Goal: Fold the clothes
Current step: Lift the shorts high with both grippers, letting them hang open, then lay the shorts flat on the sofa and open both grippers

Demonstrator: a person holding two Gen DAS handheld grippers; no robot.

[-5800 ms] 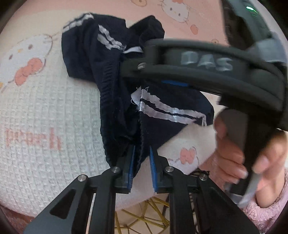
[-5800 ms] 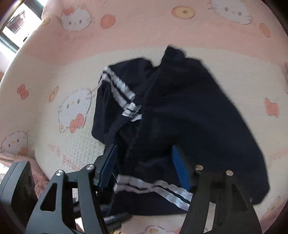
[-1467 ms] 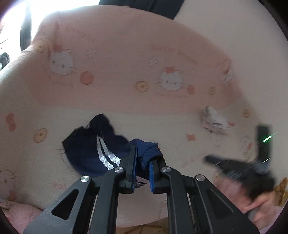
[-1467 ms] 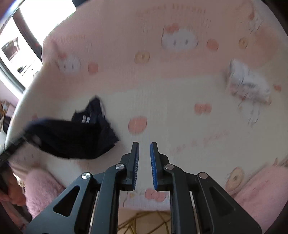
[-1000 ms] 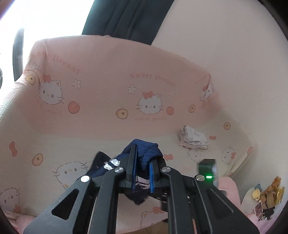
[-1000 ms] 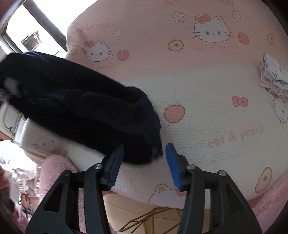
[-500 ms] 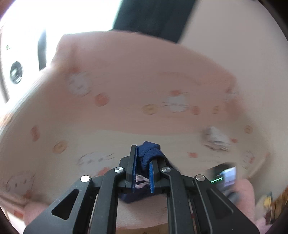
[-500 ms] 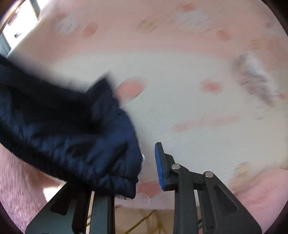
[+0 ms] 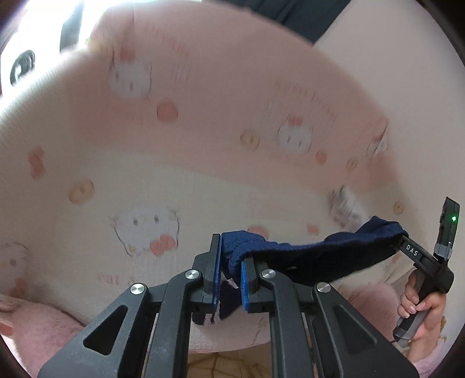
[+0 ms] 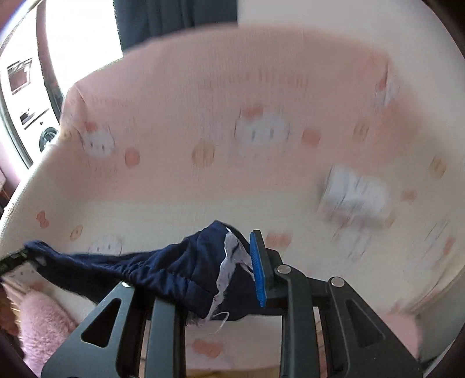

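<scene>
A navy garment point(image 9: 325, 256) with a white-lined waistband hangs in the air, stretched between my two grippers above the pink and cream cat-print sofa cover point(image 9: 203, 186). My left gripper point(image 9: 229, 273) is shut on one end of it. In the right wrist view the other end of the garment point(image 10: 186, 270) lies between the fingers of my right gripper point(image 10: 229, 270). The blue right pad point(image 10: 257, 267) shows, the left finger is hidden by cloth. In the left wrist view the right gripper point(image 9: 412, 253) holds the garment's far end at the right.
A small folded white and pink cloth point(image 10: 353, 194) lies on the sofa seat at the right, also blurred in the left wrist view point(image 9: 344, 208). A fluffy pink cushion point(image 10: 40, 325) is at the lower left. A dark curtain point(image 10: 174, 20) and a window are behind the sofa.
The right gripper has taken hold of the garment's free end, and the cloth is now pulled out into a band between the two grippers. Both views are blurred by motion.
</scene>
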